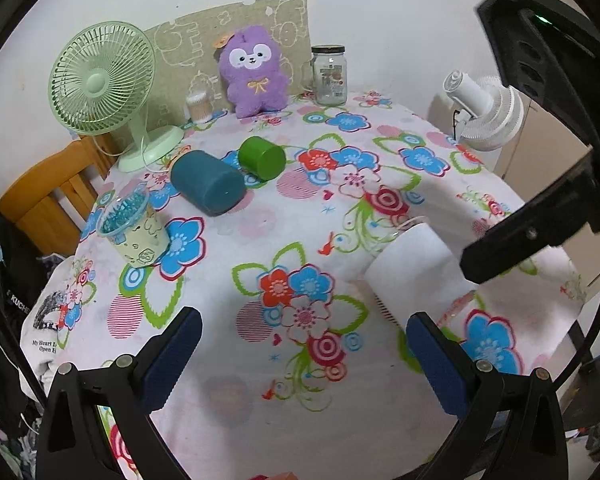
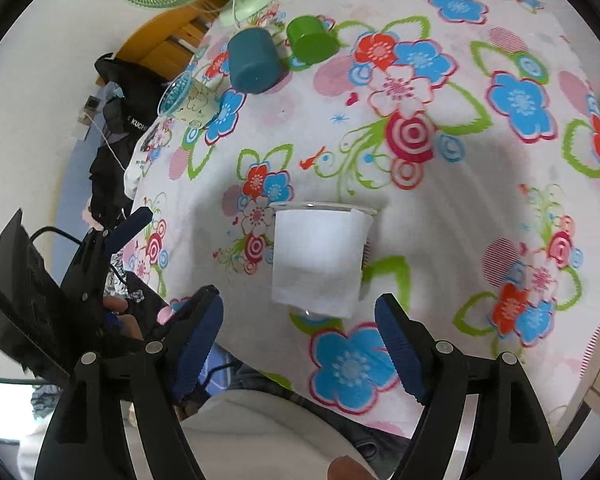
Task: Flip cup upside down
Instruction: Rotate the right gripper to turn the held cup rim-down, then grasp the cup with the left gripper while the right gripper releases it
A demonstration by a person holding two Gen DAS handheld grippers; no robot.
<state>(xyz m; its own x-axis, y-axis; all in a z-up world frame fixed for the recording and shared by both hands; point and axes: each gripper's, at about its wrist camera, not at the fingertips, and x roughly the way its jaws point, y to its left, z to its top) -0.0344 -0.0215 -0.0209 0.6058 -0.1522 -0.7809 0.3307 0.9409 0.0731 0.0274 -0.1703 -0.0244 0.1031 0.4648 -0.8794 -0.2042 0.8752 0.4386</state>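
Observation:
A white cup (image 2: 318,258) lies on the flowered tablecloth (image 2: 420,152), wide rim pointing away from my right gripper (image 2: 300,328). That gripper is open and empty, its blue-padded fingers just short of the cup's base. The cup also shows at the right of the left wrist view (image 1: 416,268). My left gripper (image 1: 304,332) is open and empty above the cloth, left of the cup. The right gripper's finger (image 1: 512,248) shows beside the cup in that view.
A teal cup (image 1: 208,182) and a green cup (image 1: 262,158) lie on their sides farther back. A clear patterned cup (image 1: 134,232) stands near the left edge. A green fan (image 1: 104,84), purple plush (image 1: 254,72), glass jar (image 1: 330,76) and white fan (image 1: 484,110) stand at the back.

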